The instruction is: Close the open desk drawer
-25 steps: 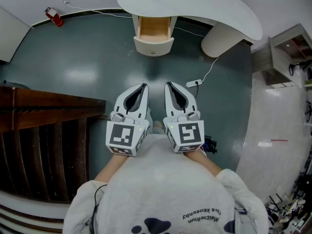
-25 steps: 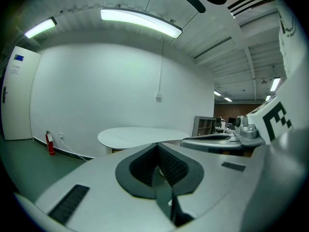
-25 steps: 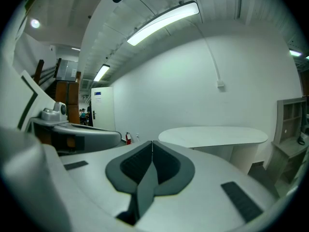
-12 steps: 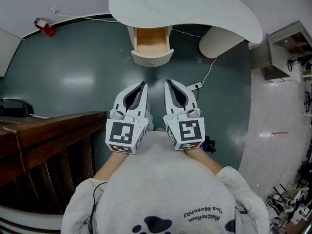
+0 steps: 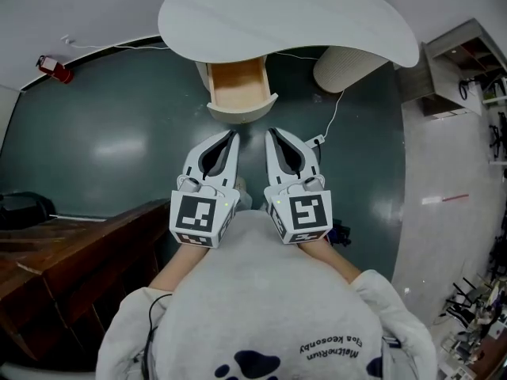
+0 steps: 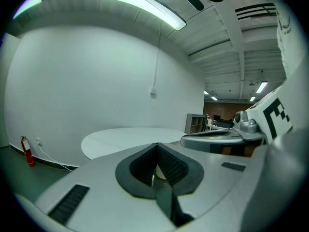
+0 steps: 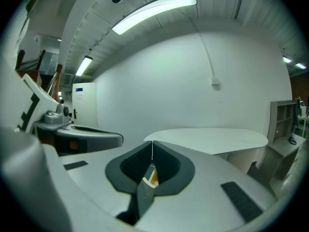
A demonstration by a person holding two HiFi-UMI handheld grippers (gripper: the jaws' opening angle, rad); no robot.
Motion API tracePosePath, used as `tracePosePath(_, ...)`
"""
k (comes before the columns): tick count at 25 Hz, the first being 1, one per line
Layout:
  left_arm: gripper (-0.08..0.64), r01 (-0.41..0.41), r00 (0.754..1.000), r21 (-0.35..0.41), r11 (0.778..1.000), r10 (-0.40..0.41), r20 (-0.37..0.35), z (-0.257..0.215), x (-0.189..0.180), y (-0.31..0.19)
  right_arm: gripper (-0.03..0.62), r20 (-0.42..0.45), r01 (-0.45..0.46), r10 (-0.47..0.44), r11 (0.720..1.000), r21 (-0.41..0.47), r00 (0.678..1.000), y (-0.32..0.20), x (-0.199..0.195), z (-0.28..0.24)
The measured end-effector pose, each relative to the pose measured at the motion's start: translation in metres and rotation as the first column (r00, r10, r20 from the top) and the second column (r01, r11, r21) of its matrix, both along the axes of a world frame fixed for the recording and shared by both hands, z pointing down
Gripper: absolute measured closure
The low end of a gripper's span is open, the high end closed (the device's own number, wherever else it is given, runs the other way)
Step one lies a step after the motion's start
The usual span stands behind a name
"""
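The white desk (image 5: pixel 285 14) stands ahead with its drawer (image 5: pixel 238 85) pulled out, showing a pale wooden inside behind a curved white front. My left gripper (image 5: pixel 233 135) and right gripper (image 5: pixel 271 133) are held side by side, tips pointing at the drawer front and a short way off it. Both are shut and hold nothing. In the left gripper view the shut left gripper (image 6: pixel 157 144) faces the desk top (image 6: pixel 130 137). From the right gripper view, the right gripper (image 7: pixel 152 143) is also shut, and a sliver of the drawer (image 7: pixel 152 178) shows through its jaw opening.
A round white desk pedestal (image 5: pixel 341 70) stands right of the drawer, with a power strip (image 5: pixel 317 139) and cable on the dark floor beside it. Dark wooden furniture (image 5: pixel 71 252) lies at lower left, a red fire extinguisher (image 5: pixel 49 66) by the wall, shelving (image 5: pixel 459 70) at right.
Both grippers have moved forward together toward the desk, so the drawer now lies closer to their tips. The wooden furniture has slid back toward the lower left. The jaws stayed shut.
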State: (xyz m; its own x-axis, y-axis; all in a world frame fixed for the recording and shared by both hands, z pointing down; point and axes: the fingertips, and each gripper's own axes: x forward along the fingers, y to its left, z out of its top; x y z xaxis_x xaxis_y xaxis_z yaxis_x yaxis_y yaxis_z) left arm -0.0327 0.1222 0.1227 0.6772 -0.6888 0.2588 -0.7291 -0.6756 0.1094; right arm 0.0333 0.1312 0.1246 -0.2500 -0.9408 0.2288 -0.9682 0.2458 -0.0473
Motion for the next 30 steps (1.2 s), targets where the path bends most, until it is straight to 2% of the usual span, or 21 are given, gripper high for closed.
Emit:
tracePosePath(10, 0.554, -0.008, 1.000, -0.032, 0.999, 0.008, 0.006, 0.013, -0.006, -0.015, 0.575, -0.009, -0.016, 0.015, 0.999, -0.048, 1.000, -0.010, -0.004, 0.019)
tracePosePath(30, 0.554, 0.004, 0.999, -0.061, 0.998, -0.002, 0.039, 0.061, -0.006, -0.056, 0.575, -0.068, 0.026, -0.033, 0.995, -0.100, 0.997, -0.047, -0.006, 0.063)
